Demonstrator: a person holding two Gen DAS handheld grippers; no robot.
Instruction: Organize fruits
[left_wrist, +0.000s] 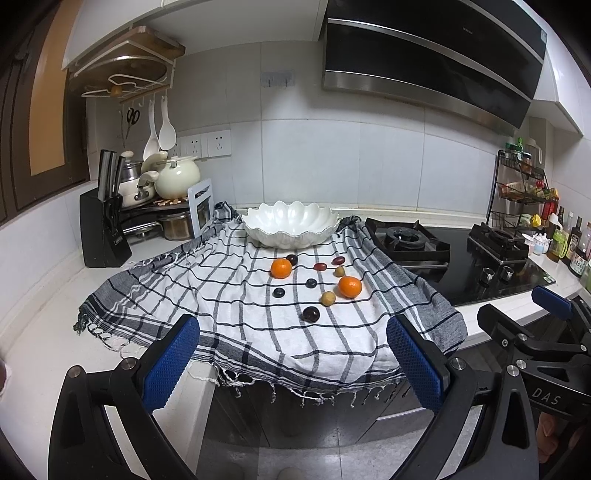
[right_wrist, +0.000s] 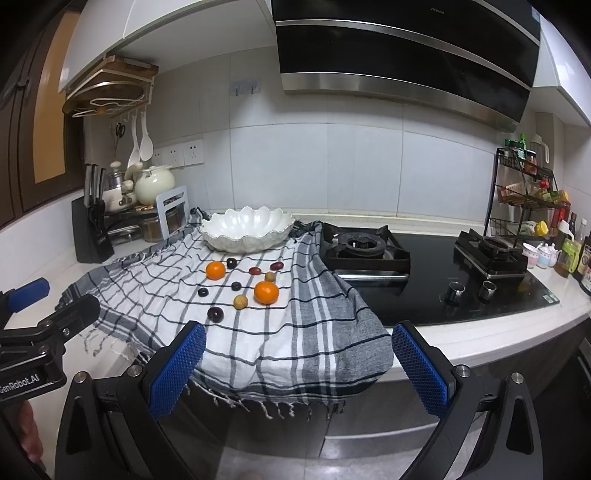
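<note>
Kitchen desk lying under checked cloth, likely keeping round fruits from rolling. Fruits sitting loose just before empty white bowl. Left gripper and right gripper hovering short of desk edge, fingers spread wide, holding nothing, probably readying first pick.

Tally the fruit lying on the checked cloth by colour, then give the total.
Orange: 2
Tan-yellow: 2
Reddish-purple: 2
Dark, near-black: 4
Total: 10, all on the cloth; none shows in the white bowl.
</note>
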